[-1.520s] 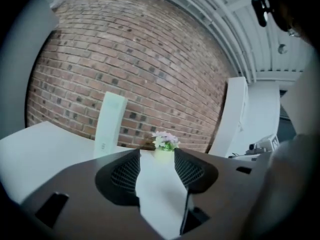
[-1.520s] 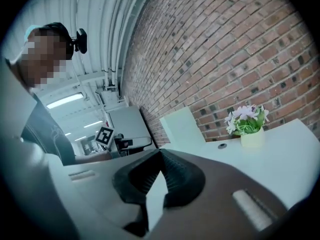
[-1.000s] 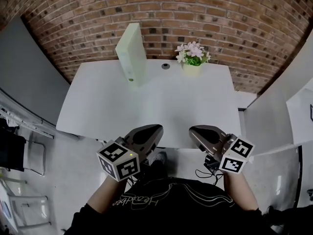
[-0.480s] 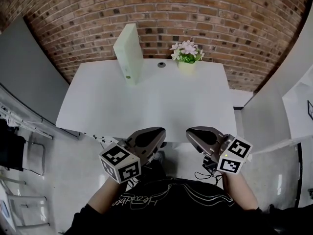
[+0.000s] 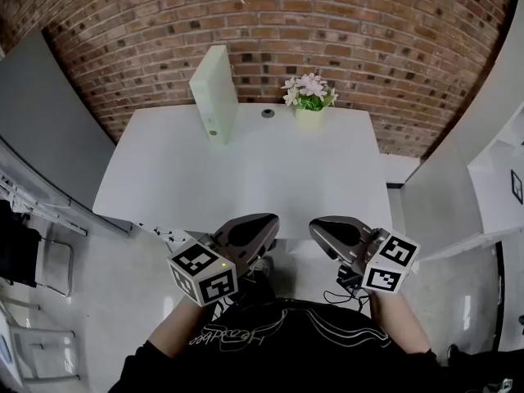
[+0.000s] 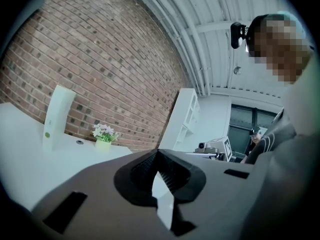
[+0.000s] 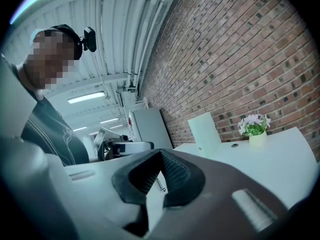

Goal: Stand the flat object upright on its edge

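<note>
A pale green binder stands upright on its edge at the back left of the white table, close to the brick wall. It also shows far off in the left gripper view as the binder and in the right gripper view as the binder. My left gripper and right gripper are both shut and empty. They hang side by side just off the table's near edge, far from the binder, close to my body.
A small pot of pink flowers stands at the back of the table, right of the binder, with a round cable hole between them. A grey partition flanks the table's left; a white cabinet stands on the right.
Both grippers have drawn back from the table towards my body, staying shut. The table and binder sit a little further up and left in the head view.
</note>
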`<state>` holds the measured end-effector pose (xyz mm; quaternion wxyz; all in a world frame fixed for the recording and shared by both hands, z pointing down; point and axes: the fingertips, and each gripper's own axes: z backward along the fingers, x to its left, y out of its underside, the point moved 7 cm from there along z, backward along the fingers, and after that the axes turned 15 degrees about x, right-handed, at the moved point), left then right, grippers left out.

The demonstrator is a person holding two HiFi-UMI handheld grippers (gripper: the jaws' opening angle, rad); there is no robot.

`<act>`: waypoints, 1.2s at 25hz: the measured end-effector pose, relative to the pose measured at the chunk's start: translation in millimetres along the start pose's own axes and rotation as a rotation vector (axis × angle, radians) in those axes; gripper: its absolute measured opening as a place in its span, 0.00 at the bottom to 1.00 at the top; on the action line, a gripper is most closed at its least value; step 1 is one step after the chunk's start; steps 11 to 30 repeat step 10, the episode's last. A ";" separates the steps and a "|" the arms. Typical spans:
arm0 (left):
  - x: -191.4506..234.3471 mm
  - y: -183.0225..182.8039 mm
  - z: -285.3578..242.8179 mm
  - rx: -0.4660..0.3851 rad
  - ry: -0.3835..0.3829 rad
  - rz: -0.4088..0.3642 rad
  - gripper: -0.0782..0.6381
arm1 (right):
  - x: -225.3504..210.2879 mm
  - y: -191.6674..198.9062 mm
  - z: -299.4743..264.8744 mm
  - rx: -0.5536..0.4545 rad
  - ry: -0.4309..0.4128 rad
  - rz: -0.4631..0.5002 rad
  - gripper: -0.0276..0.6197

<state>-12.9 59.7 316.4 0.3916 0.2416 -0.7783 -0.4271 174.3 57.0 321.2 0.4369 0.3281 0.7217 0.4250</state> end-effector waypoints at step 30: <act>-5.4 -2.3 5.7 -0.030 0.031 -0.015 0.11 | 3.5 0.5 -1.8 -0.008 -0.007 -0.002 0.05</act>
